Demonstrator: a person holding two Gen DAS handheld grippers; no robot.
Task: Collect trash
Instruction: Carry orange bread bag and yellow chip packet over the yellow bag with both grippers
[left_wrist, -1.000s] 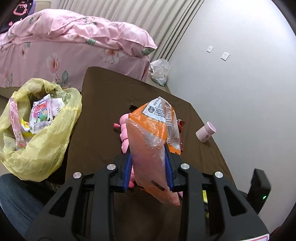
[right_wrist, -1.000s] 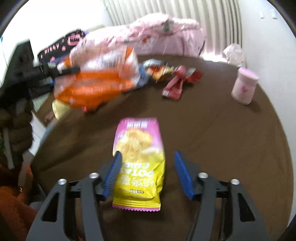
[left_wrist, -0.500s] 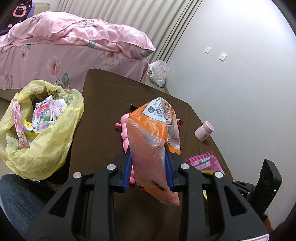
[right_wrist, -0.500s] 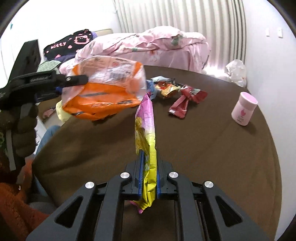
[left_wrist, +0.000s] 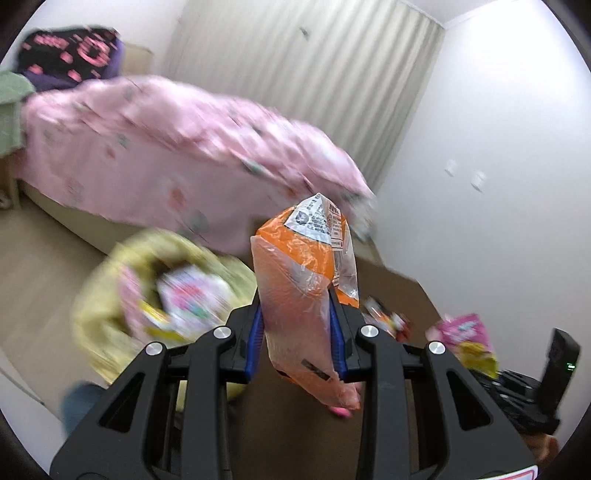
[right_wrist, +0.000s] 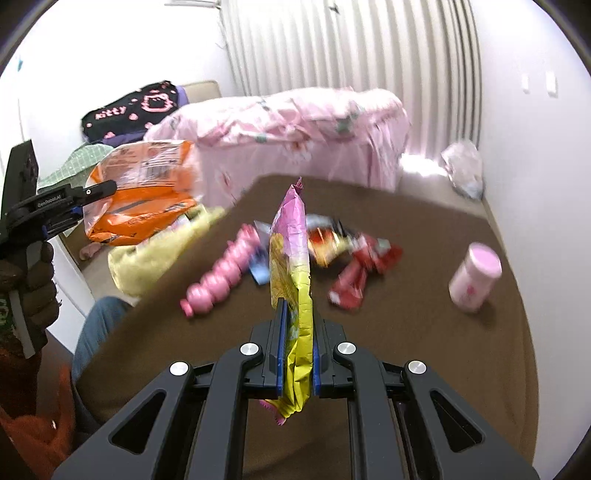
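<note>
On the far left of the right wrist view, the left gripper (right_wrist: 79, 201) was held up off the table's edge by a gloved hand (right_wrist: 35, 280), its jaws clamped on an orange snack bag (right_wrist: 142, 195) that hung in the air above the yellow trash bag (right_wrist: 155, 254). The left wrist view showed the same grip from behind: the orange bag (left_wrist: 303, 295) stood pinched between the two blue pads (left_wrist: 255, 339), and the trash bag (left_wrist: 122, 306), blurred, sat lower left with wrappers inside it, in front of a bed with a pink floral cover (left_wrist: 166, 158).

On the brown table (right_wrist: 424, 350) a pink ribbed bottle (right_wrist: 221, 273) lay on its side near the left edge. Just right of it, the right gripper (right_wrist: 297, 354) had its jaws closed on a pink and yellow chip bag (right_wrist: 291, 266), held edge-on and upright, clear of the tabletop. Behind that bag lay a cluster of loose wrappers (right_wrist: 332, 243), blurred, and beside them a red wrapper (right_wrist: 354, 277). Further right a small pink jar (right_wrist: 474, 280) stood upright, well apart from the rest. A crumpled clear plastic bag (right_wrist: 463, 170) lay on the floor by the far wall.
</note>
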